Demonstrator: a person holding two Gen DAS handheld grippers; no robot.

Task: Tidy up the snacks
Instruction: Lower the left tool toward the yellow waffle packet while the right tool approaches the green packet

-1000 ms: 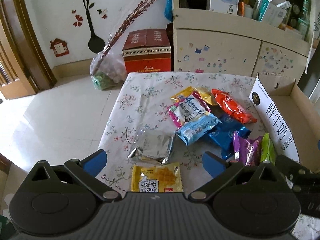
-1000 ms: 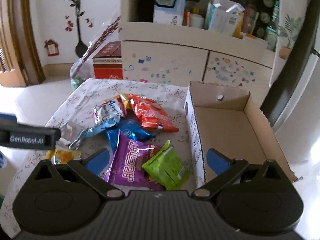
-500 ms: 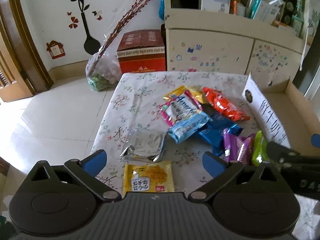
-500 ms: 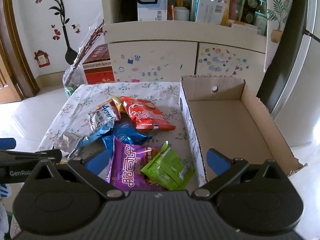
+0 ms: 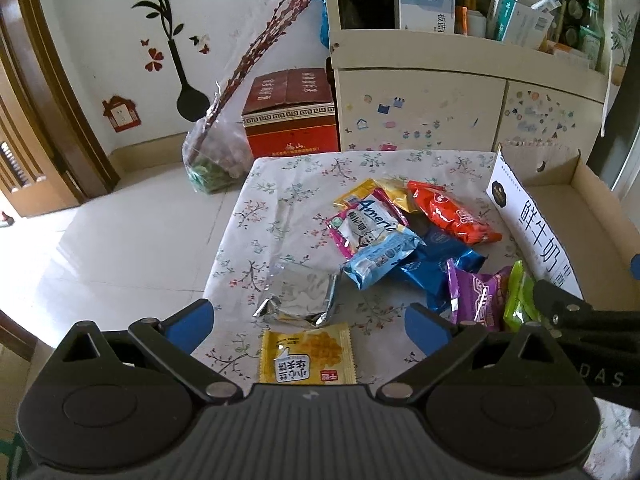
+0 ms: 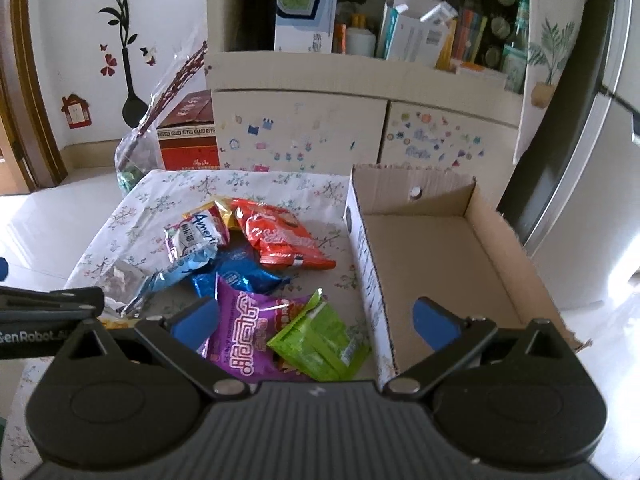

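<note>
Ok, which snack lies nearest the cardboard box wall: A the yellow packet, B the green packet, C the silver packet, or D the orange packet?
B: the green packet lies right beside the box wall, nearer than any other snack.

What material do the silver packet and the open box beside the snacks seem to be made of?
The silver packet looks like metallised foil or film: it is shiny, creased and mirrors the cloth. The open box looks like matt brown corrugated cardboard: its torn top edge shows a wavy, fluted layer.
</note>
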